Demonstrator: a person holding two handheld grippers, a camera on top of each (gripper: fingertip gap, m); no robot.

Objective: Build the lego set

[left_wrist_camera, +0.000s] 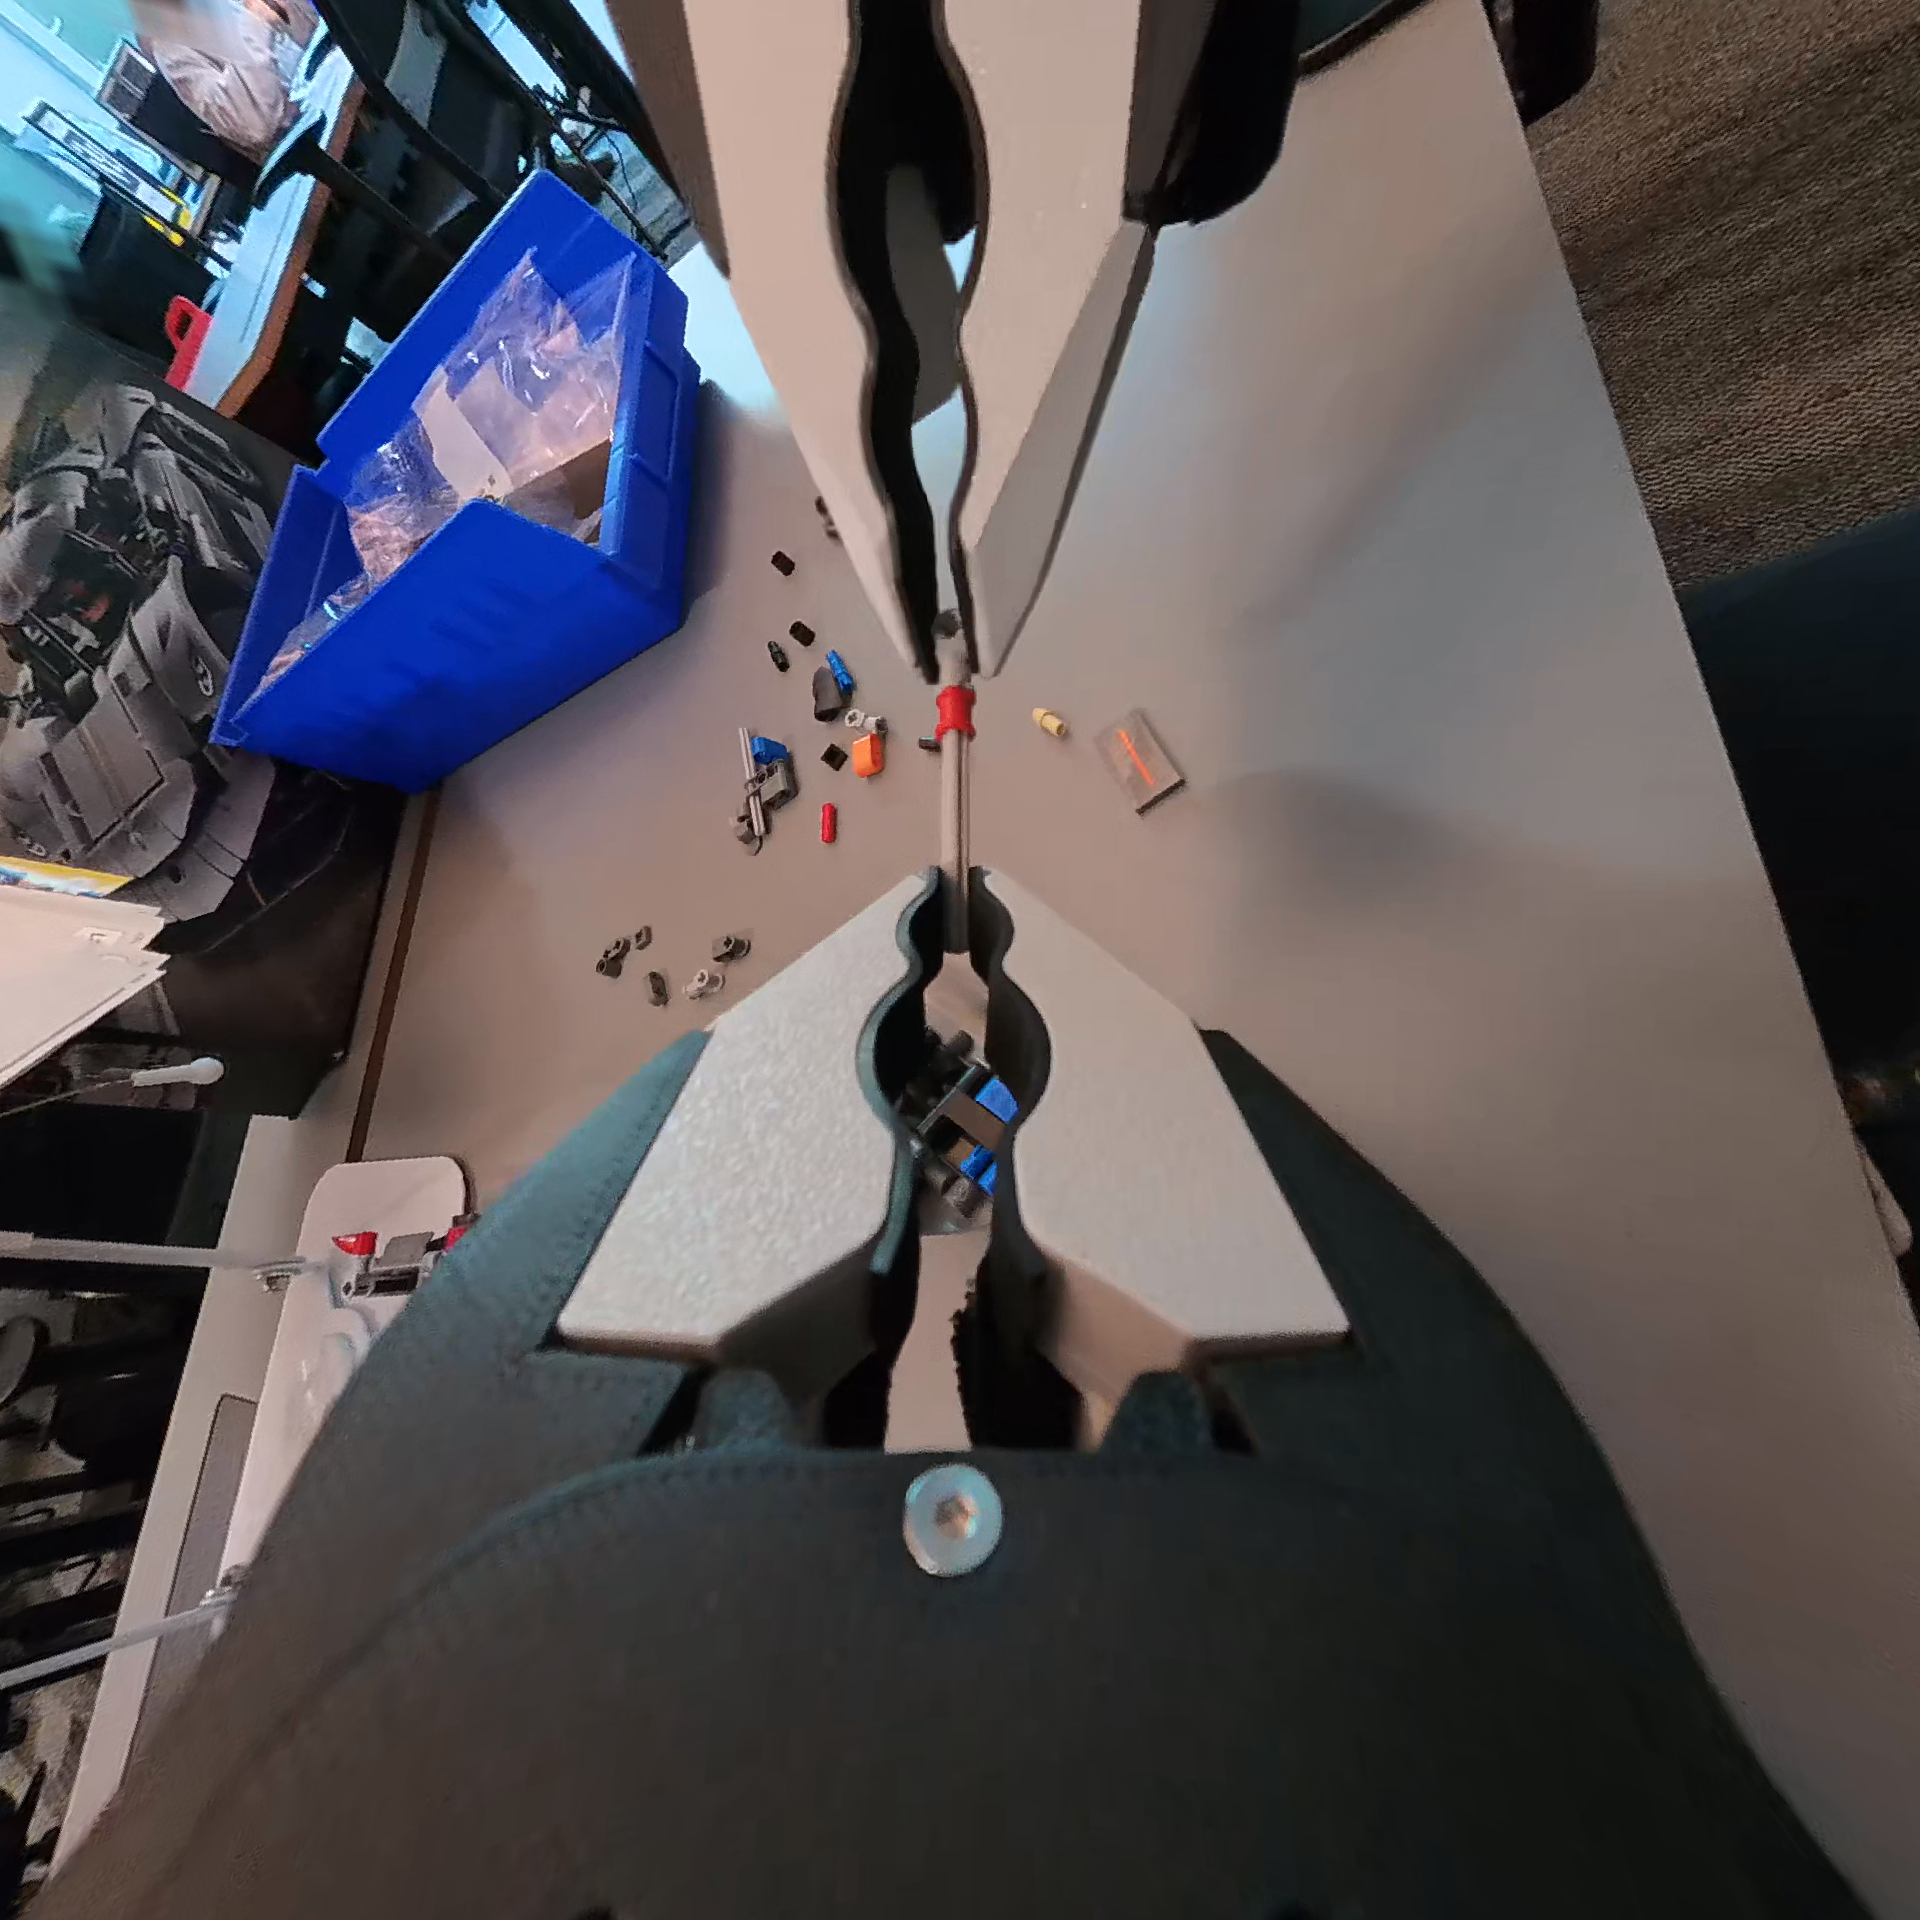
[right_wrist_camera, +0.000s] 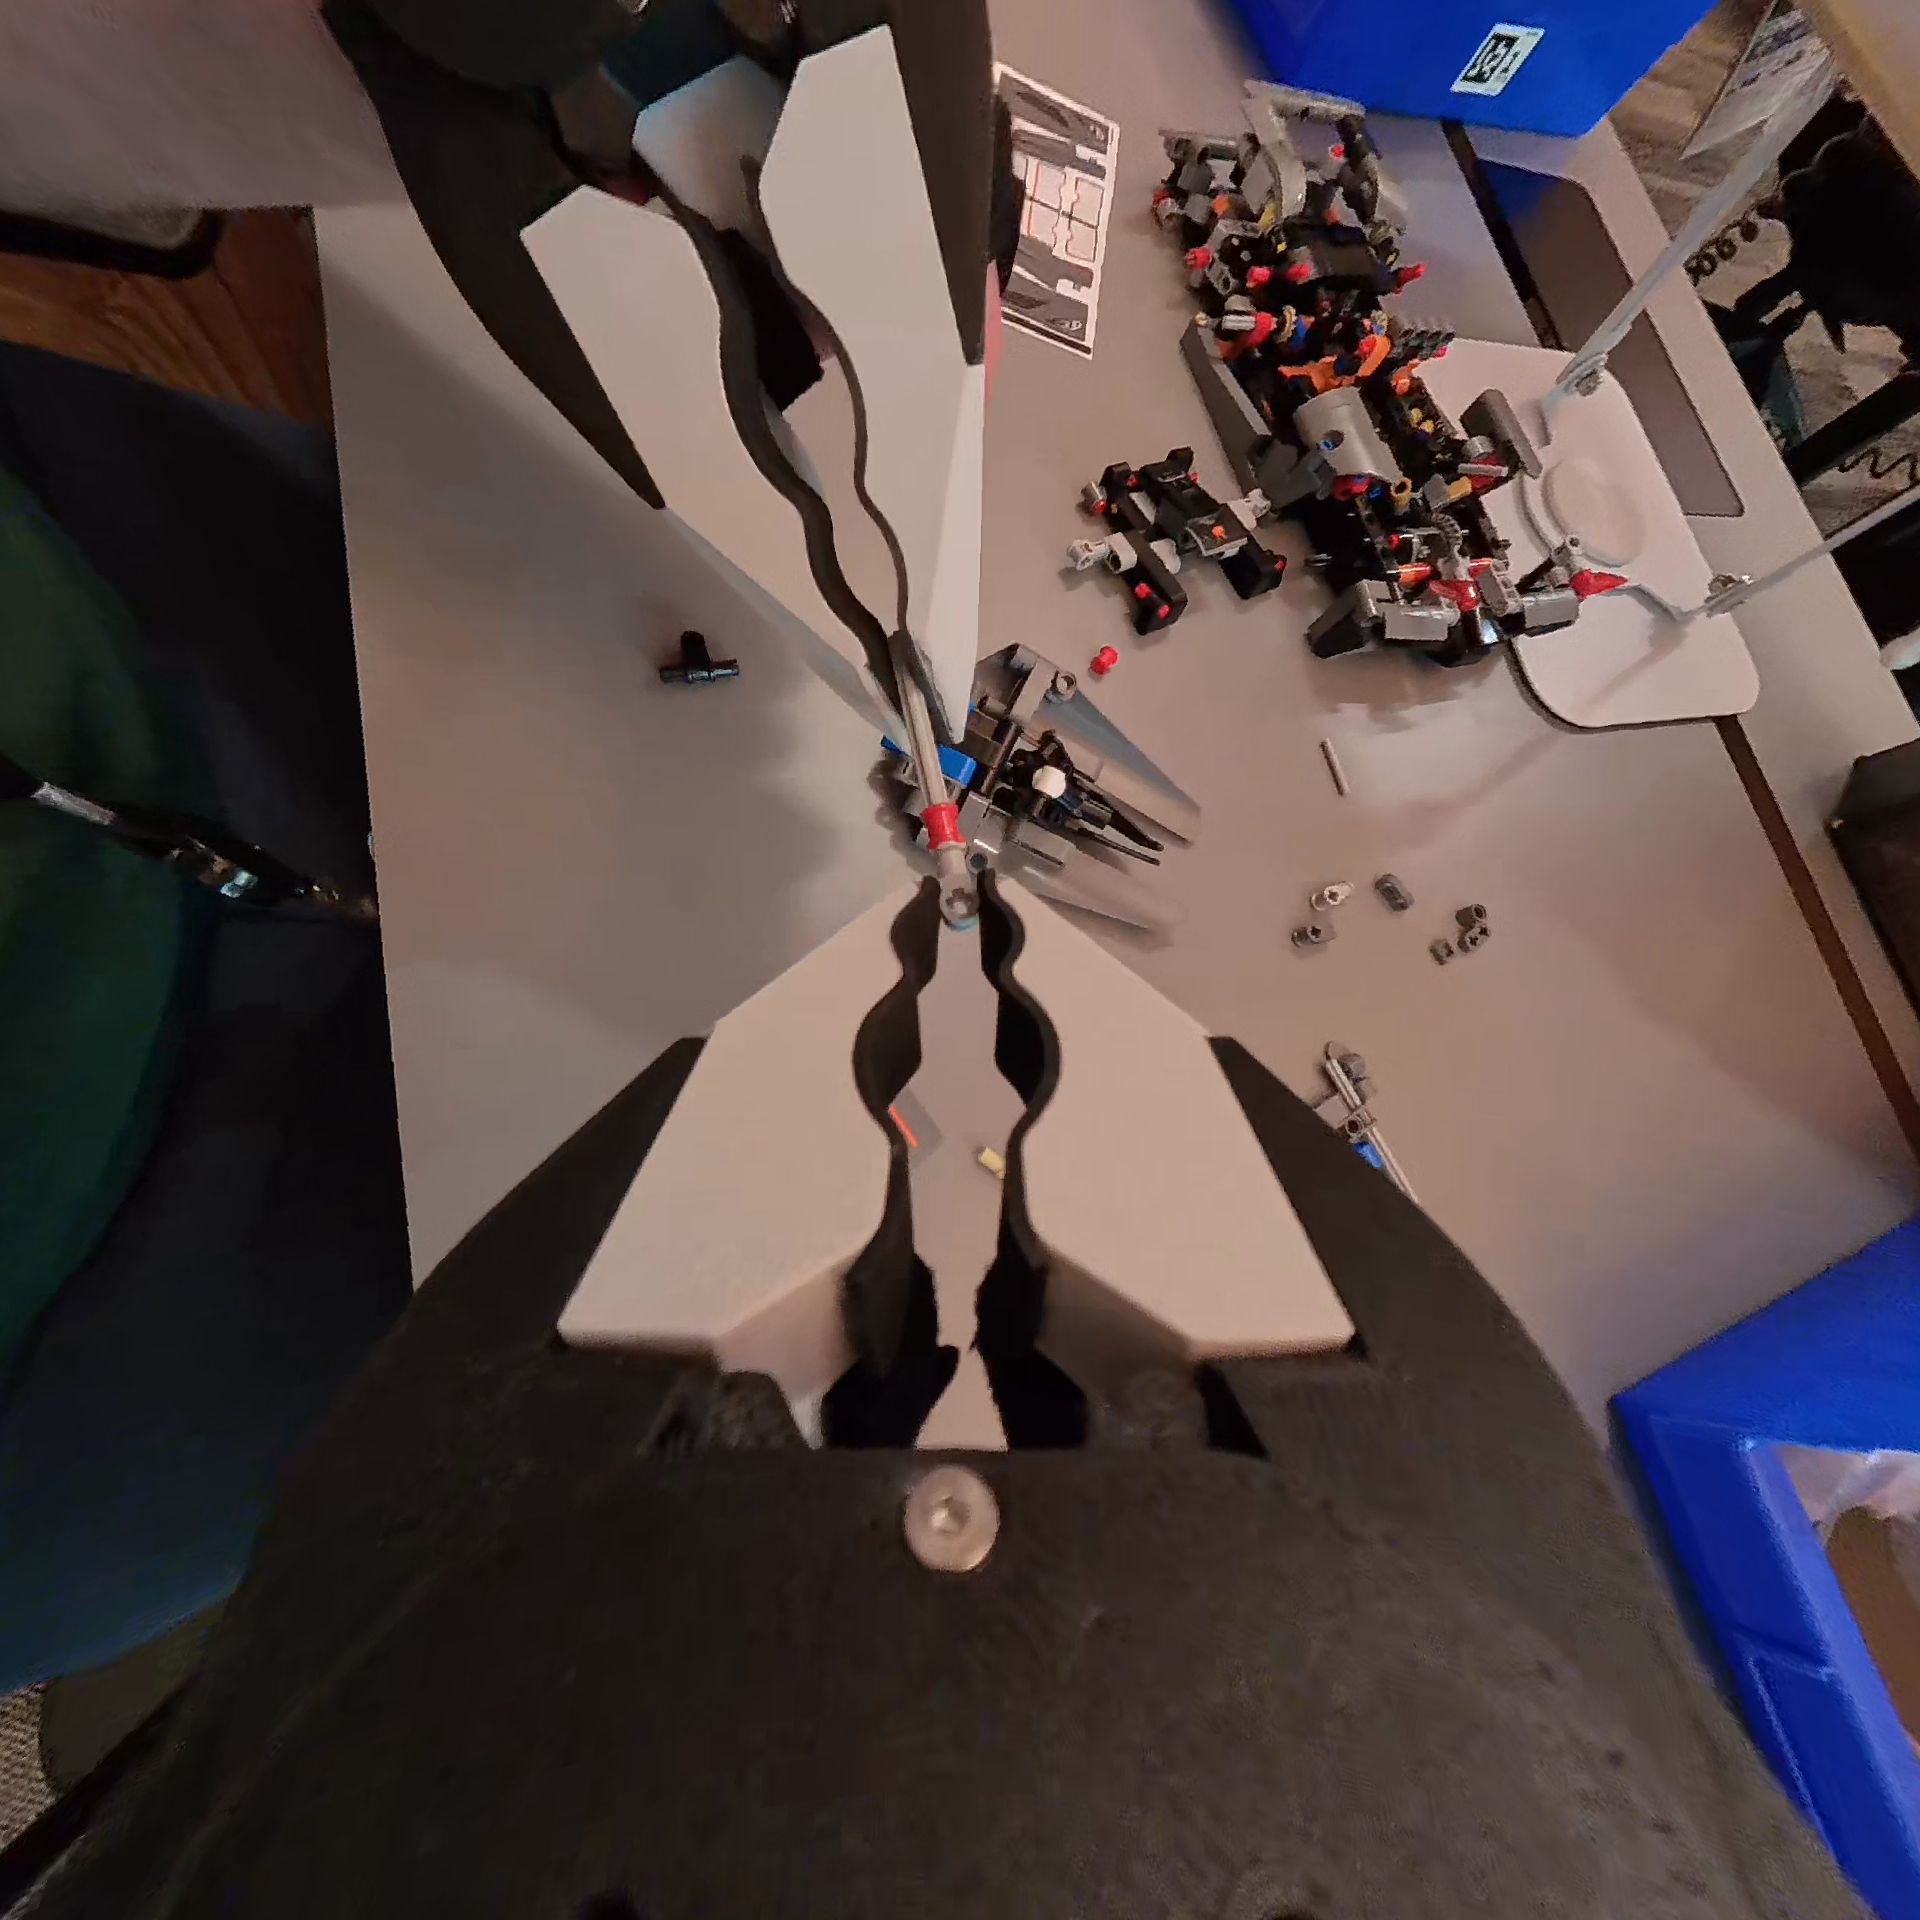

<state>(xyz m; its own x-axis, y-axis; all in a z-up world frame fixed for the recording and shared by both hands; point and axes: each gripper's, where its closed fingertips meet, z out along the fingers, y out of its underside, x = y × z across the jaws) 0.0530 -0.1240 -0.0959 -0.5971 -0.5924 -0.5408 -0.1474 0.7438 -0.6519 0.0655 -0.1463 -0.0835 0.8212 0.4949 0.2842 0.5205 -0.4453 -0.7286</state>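
Observation:
A thin grey axle (left_wrist_camera: 956,800) with a red bush (left_wrist_camera: 954,713) on it is held in the air between both grippers. My left gripper (left_wrist_camera: 956,883) is shut on one end. My right gripper (right_wrist_camera: 956,902) is shut on the other end, just past the red bush (right_wrist_camera: 940,826). In the left wrist view the right gripper (left_wrist_camera: 948,649) reaches in from the top. In the right wrist view the left gripper (right_wrist_camera: 914,665) reaches in from the top. A small blue, black and grey sub-assembly (right_wrist_camera: 1023,774) lies on the grey table (right_wrist_camera: 582,935) below the axle.
A large part-built chassis (right_wrist_camera: 1382,416) and a smaller black module (right_wrist_camera: 1174,540) lie at the far right, beside a sticker sheet (right_wrist_camera: 1060,218) and a white stand base (right_wrist_camera: 1631,623). Loose pieces (left_wrist_camera: 821,727) and a blue bin (left_wrist_camera: 468,540) lie to the left. My two grippers' fingertips are within a few centimetres of each other. The smaller black module (right_wrist_camera: 1174,540) is about 20 centimetres from my left fingertips.

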